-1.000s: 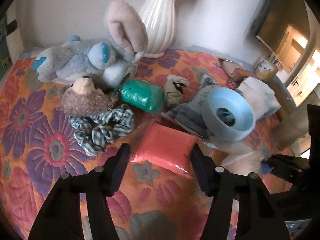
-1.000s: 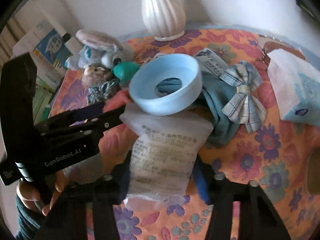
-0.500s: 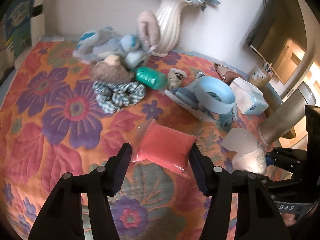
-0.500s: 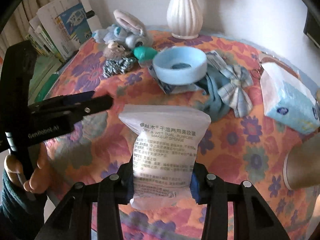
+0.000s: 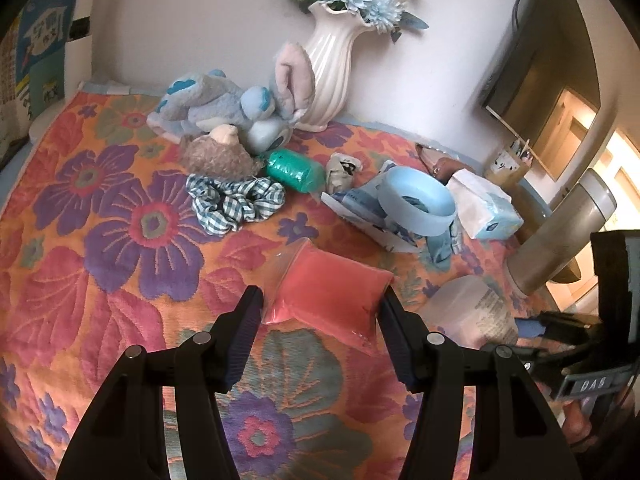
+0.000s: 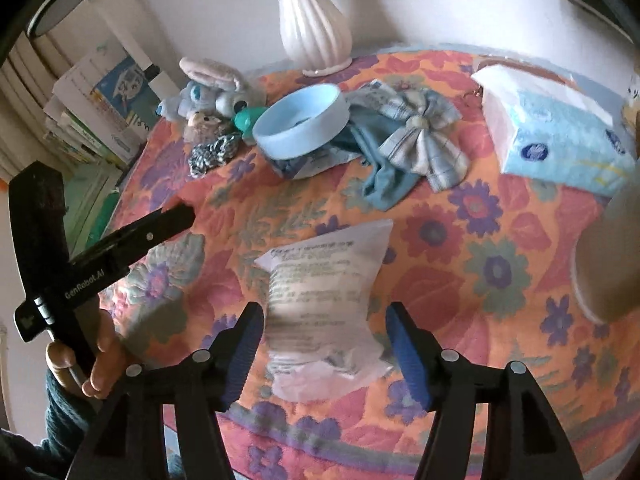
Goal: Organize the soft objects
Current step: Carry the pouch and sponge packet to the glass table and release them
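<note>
My left gripper (image 5: 320, 320) is shut on a red pouch (image 5: 328, 292) and holds it over the flowered cloth. My right gripper (image 6: 324, 332) is open; a white sponge packet (image 6: 324, 304) lies blurred between its fingers, free of the pads. That packet also shows in the left wrist view (image 5: 468, 312). Further back lie a blue plush rabbit (image 5: 224, 100), a brown plush (image 5: 216, 156), a checked scrunchie (image 5: 236, 204), a green roll (image 5: 296, 170) and a checked bow (image 6: 424, 140) on blue cloth.
A white vase (image 5: 332, 64) stands at the back wall. A pale blue bowl (image 6: 300, 124) sits mid-table on a paper packet. A tissue pack (image 6: 560, 136) lies at the right. A metal cylinder (image 5: 560, 240) stands at the right edge. Books (image 6: 100, 108) stack beyond the left edge.
My right gripper has opened and let go of the white packet, which drops toward the cloth. Both grippers have pulled back toward the table's near edge; the left still holds the red pouch.
</note>
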`<state>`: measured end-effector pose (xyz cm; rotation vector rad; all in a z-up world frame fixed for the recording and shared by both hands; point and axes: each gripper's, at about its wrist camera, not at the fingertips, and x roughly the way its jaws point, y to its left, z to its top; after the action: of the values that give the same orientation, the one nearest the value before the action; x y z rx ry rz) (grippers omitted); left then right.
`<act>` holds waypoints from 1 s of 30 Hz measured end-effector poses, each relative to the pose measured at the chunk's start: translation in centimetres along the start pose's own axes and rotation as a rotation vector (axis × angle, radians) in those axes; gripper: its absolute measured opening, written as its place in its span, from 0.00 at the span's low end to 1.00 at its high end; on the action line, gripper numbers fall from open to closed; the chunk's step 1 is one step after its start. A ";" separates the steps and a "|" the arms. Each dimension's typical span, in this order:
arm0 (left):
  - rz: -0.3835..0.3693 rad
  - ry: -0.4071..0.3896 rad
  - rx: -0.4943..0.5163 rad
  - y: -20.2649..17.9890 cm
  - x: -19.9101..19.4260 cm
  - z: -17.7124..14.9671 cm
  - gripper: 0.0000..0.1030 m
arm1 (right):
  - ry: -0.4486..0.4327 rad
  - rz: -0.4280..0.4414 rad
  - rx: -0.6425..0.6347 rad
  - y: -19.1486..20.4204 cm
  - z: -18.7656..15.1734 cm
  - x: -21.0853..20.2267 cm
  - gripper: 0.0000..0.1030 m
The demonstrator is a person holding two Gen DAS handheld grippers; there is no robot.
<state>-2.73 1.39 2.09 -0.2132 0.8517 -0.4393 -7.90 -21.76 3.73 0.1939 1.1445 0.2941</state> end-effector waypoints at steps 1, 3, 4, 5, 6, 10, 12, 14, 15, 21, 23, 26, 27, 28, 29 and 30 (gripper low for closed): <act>-0.003 0.000 -0.002 0.0 0.0 0.0 0.54 | -0.002 -0.003 0.000 0.2 -0.2 0.1 0.61; -0.006 -0.001 -0.002 0.0 0.0 -0.1 0.54 | 0.002 -0.045 -0.012 1.0 -0.1 0.9 0.62; -0.004 0.000 -0.002 0.0 0.0 -0.1 0.54 | 0.008 -0.066 -0.020 1.4 -0.1 1.3 0.62; -0.002 0.001 -0.001 0.0 0.0 -0.1 0.54 | 0.014 -0.106 -0.037 1.9 -0.2 1.7 0.62; 0.004 0.005 0.002 0.0 0.0 0.0 0.54 | 0.007 -0.148 -0.065 2.5 -0.3 1.9 0.62; 0.041 0.004 0.035 -1.0 0.0 0.0 0.54 | -0.027 -0.200 -0.108 3.4 -0.7 1.3 0.38; 0.037 -0.003 0.045 -1.7 -0.2 0.1 0.54 | -0.041 -0.191 -0.099 3.0 -0.9 0.5 0.38; 0.014 -0.013 0.053 -2.9 -0.6 0.4 0.54 | -0.054 -0.181 -0.092 2.4 -1.1 -0.7 0.37; 0.008 -0.017 0.066 -3.6 -0.8 0.5 0.54 | -0.061 -0.184 -0.089 2.1 -1.2 -1.4 0.37; -0.068 -0.024 0.192 -10.5 -1.0 1.1 0.54 | -0.112 -0.211 -0.052 -0.9 -2.1 -6.1 0.37; -0.109 -0.008 0.233 -13.1 -0.5 0.9 0.54 | -0.119 -0.227 -0.034 -2.4 -3.0 -7.5 0.37; -0.170 0.020 0.293 -17.1 0.5 0.5 0.54 | -0.129 -0.270 0.001 -4.8 -4.4 -9.6 0.37; -0.188 0.028 0.305 -18.1 0.8 0.3 0.54 | -0.132 -0.281 0.017 -5.7 -4.8 -10.3 0.37; -0.214 0.040 0.320 -19.4 1.2 0.2 0.54 | -0.136 -0.292 0.034 -6.6 -5.3 -11.0 0.37; -0.235 0.051 0.332 -20.5 1.6 0.1 0.54 | -0.142 -0.307 0.057 -7.9 -5.9 -11.9 0.37; -0.255 0.062 0.346 -21.6 2.0 -0.1 0.54 | -0.146 -0.322 0.076 -8.8 -6.4 -12.6 0.37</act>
<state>-7.91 -18.72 8.30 0.0128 0.7975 -0.8260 -17.44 -34.21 9.44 0.0933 1.0236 -0.0486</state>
